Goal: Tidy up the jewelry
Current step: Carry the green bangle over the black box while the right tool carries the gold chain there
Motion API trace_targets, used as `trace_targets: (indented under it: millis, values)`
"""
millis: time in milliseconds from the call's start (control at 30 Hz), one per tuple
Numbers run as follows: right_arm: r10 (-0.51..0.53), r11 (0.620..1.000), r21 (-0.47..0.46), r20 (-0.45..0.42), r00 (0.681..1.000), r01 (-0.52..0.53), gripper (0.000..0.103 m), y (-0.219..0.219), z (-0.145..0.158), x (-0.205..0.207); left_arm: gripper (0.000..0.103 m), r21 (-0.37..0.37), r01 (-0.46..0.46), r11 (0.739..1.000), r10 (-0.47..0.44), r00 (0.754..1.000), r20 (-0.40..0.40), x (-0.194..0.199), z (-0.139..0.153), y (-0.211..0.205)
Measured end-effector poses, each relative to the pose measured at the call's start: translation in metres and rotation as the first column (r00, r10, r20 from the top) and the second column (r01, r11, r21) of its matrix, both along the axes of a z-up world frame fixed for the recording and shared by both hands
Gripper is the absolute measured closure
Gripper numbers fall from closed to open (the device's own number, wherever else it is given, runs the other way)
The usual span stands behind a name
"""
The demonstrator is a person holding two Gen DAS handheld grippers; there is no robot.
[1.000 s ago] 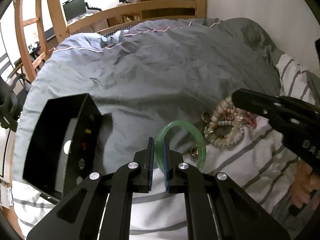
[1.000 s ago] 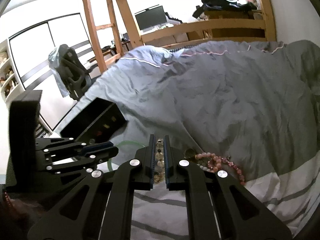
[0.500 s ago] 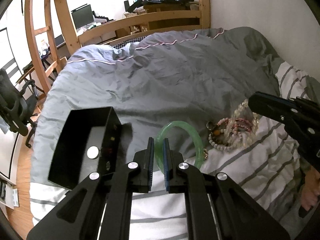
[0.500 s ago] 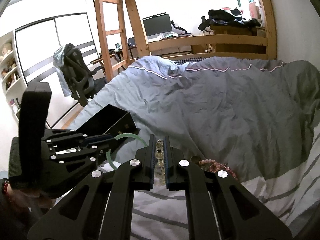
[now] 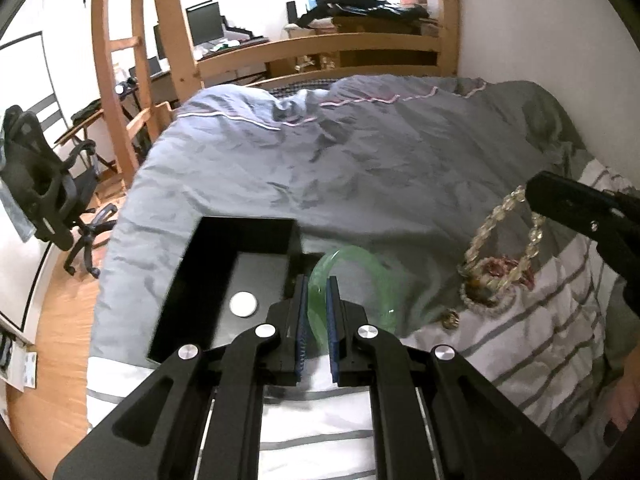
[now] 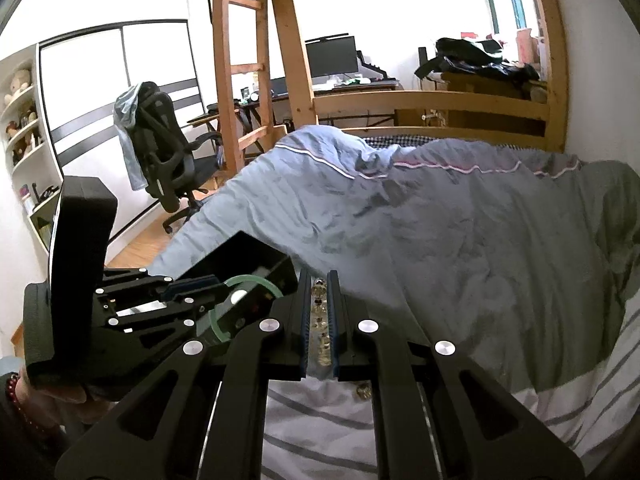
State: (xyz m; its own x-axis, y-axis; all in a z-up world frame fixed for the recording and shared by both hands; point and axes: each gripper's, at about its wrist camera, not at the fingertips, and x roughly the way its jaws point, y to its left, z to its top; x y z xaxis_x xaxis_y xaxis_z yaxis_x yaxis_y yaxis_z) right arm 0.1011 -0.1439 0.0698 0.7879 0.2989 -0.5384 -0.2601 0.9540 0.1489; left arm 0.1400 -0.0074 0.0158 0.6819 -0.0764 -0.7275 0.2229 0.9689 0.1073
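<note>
The left gripper [image 5: 316,300] is clamped on a translucent green bangle [image 5: 372,276], held above the bed just right of an open black jewelry box [image 5: 224,252] that sits on the grey duvet [image 5: 360,152]. The right gripper [image 6: 319,312] is closed on a strand of clear beads [image 6: 319,320]; in the left wrist view this strand [image 5: 486,224] hangs from it as a loop. More beaded bracelets [image 5: 496,276] lie on the striped sheet [image 5: 540,320], to the right of the bangle. A wooden bed frame [image 5: 320,48] stands at the far end.
</note>
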Motion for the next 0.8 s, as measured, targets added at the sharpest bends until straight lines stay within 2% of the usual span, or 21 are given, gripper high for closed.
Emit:
trace_targets:
  millis: [333, 567, 667, 733, 767, 800]
  values:
    - [0.006, 1.0, -0.01, 0.006, 1.0, -0.006, 0.095, 0.03, 0.018, 0.017, 0.094, -0.07, -0.057, 0.996, 0.059, 0.998, 0.026, 0.003, 0.023, 0.048]
    - [0.045, 0.998, -0.037, 0.004, 0.999, -0.045, 0.095, 0.068, 0.02, 0.034, 0.094, -0.104, -0.137, 0.985, 0.139, 0.99, 0.004, 0.015, 0.022, 0.084]
    - [0.049, 0.998, -0.043, 0.013, 0.999, -0.048, 0.095, 0.077, 0.022, 0.038, 0.093, -0.138, -0.101, 0.985, 0.098, 0.995, -0.028, 0.016, 0.018, 0.09]
    - [0.036, 0.999, -0.039, 0.022, 0.999, -0.035, 0.095, 0.076, 0.024, 0.038, 0.078, -0.118, -0.033, 0.992, 0.024, 0.997, -0.079, 0.015, 0.004, 0.077]
    - [0.028, 0.999, -0.035, 0.023, 0.999, -0.027, 0.095, 0.073, 0.024, 0.038, 0.063, -0.081, -0.011, 0.997, 0.004, 0.996, -0.089, 0.014, -0.002, 0.069]
    - [0.02, 0.999, -0.039, 0.024, 1.0, -0.019, 0.095, 0.07, 0.024, 0.038, 0.053, -0.028, 0.031, 0.999, -0.034, 0.995, -0.098, 0.011, -0.011, 0.053]
